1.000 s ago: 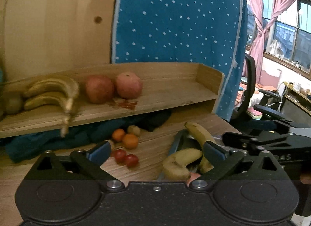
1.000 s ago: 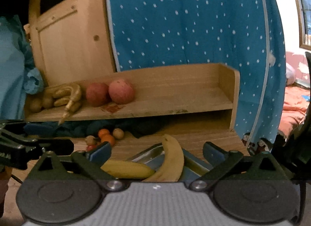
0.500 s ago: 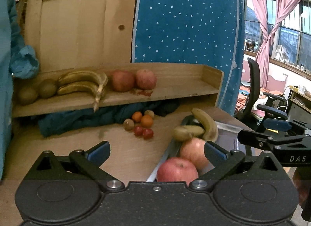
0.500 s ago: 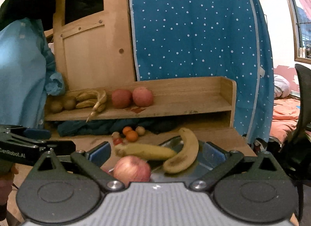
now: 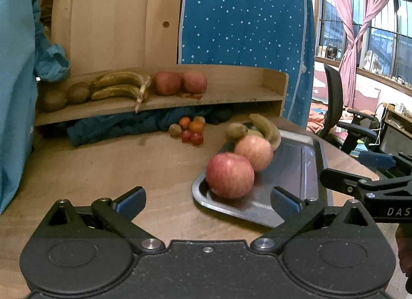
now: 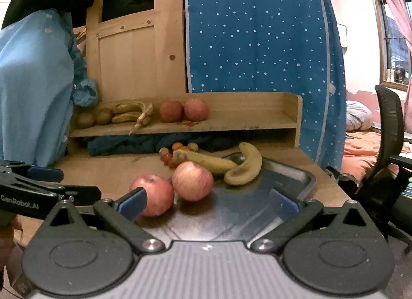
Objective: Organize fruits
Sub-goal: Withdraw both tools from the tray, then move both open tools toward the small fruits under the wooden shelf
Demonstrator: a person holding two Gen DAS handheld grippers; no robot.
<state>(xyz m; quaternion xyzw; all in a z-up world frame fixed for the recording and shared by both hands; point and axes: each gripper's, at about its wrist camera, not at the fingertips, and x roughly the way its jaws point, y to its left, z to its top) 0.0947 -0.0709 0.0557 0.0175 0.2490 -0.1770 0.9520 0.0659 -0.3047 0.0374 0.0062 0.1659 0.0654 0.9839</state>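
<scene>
I've just backed both grippers off: my left gripper (image 5: 208, 202) has its fingers wide apart and empty, two apples (image 5: 230, 174) sit in the tray (image 5: 296, 170) on the table, right gripper (image 6: 208, 199) is likewise spread, so next pick's ready.

Left hand-held gripper (image 5: 207, 202) fingers wide apart, empty; right hand-held gripper (image 6: 209, 202) likewise.

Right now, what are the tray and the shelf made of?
The tray looks like metal, probably steel: grey, shiny, and it mirrors the light and the apples on it. The shelf looks like pale unpainted wood: tan, matte, with faint grain lines. It could be plywood; I can't tell.
</scene>
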